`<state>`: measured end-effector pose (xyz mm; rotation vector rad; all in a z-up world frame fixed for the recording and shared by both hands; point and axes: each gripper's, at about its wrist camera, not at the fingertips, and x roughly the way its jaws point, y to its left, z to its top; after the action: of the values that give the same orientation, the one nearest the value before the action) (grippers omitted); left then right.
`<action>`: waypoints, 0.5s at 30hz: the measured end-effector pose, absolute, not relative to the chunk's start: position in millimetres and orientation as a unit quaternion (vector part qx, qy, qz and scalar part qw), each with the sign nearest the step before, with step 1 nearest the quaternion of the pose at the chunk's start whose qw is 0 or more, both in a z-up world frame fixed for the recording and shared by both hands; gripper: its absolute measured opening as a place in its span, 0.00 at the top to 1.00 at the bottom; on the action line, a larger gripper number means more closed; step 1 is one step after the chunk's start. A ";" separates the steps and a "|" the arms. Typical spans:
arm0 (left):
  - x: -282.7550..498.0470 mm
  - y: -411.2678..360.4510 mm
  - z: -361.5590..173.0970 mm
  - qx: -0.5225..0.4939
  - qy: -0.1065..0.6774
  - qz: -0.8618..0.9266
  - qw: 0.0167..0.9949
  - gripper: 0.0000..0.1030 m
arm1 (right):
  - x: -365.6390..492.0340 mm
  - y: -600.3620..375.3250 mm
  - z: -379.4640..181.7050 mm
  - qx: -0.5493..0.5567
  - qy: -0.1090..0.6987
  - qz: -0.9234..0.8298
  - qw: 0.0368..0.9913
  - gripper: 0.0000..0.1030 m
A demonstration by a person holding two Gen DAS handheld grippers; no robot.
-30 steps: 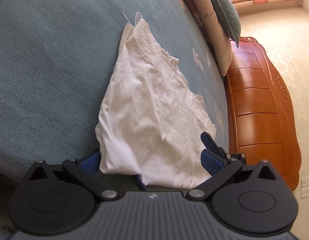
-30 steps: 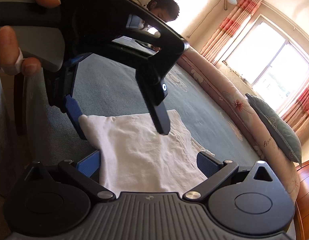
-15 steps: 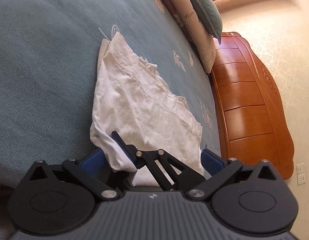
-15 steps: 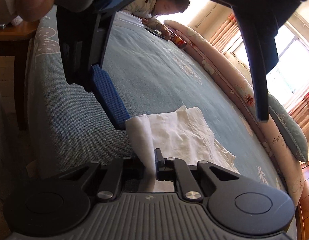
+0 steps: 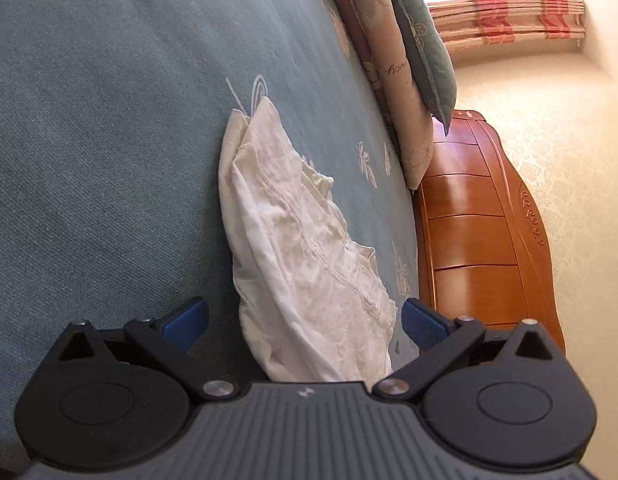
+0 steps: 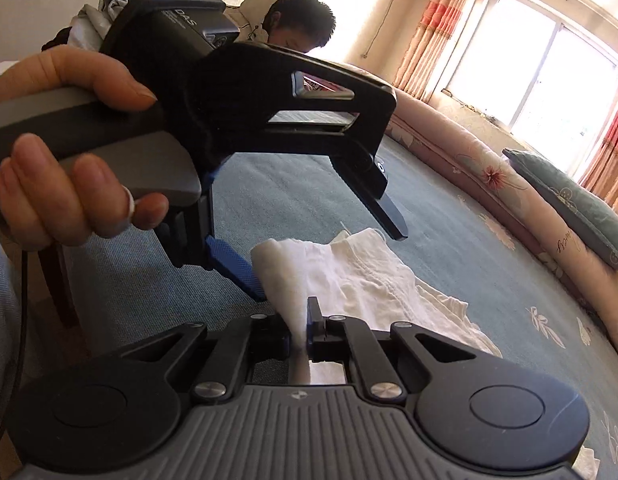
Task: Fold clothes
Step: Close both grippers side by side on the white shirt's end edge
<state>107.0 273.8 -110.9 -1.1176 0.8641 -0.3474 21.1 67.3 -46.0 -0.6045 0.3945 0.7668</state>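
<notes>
On blue bedspread (image 5: 109, 120), white garment (image 5: 301, 264) pinched in right claw (image 6: 299, 328), left claw (image 5: 305, 320) spread wide around it.

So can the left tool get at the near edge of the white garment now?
Probably yes. The left tool is open, the white garment lies between its fingers on the bed, and nothing blocks it.

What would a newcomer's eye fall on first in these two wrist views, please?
Probably the crumpled white cotton garment lying on the teal woven bedspread. In the right wrist view the right gripper is shut on its near corner, while the left gripper, held in a bare hand, hovers open over the cloth. A glossy orange wooden headboard stands at the bed's far right.
</notes>
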 end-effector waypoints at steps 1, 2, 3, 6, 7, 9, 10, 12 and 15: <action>115.4 274.2 -114.3 -0.512 0.394 -0.159 0.747 0.01 | 21.2 65.6 -45.4 -0.286 0.189 0.366 0.865 0.92; 123.5 274.8 -118.0 -0.514 0.394 -0.159 0.745 0.01 | 21.5 64.3 -44.8 -0.284 0.189 0.365 0.866 0.92; 130.9 275.7 -121.1 -0.516 0.395 -0.159 0.743 0.01 | 21.9 63.2 -44.3 -0.283 0.188 0.365 0.867 0.92; 150.0 277.9 -114.9 -0.500 0.386 -0.164 0.758 0.01 | 24.1 60.0 -42.7 -0.279 0.189 0.364 0.868 0.92; 156.5 279.0 -113.9 -0.489 0.385 -0.153 0.767 0.01 | 25.2 59.2 -42.0 -0.277 0.190 0.365 0.869 0.92; 169.7 281.6 -117.0 -0.488 0.389 -0.148 0.767 0.01 | 26.1 58.4 -40.8 -0.274 0.190 0.365 0.869 0.92; 177.0 281.9 -117.4 -0.486 0.392 -0.155 0.766 0.01 | 26.4 58.2 -40.3 -0.274 0.190 0.365 0.869 0.92; 188.8 282.7 -116.8 -0.473 0.395 -0.162 0.771 0.02 | 29.1 57.0 -39.6 -0.271 0.192 0.365 0.870 0.92; 202.3 282.7 -116.8 -0.459 0.398 -0.173 0.775 0.03 | 32.1 55.2 -38.7 -0.266 0.193 0.365 0.871 0.92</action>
<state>202.3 282.7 -116.8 -0.9940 0.8607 -0.3754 32.1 55.2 -38.7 -0.5567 0.4029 0.7629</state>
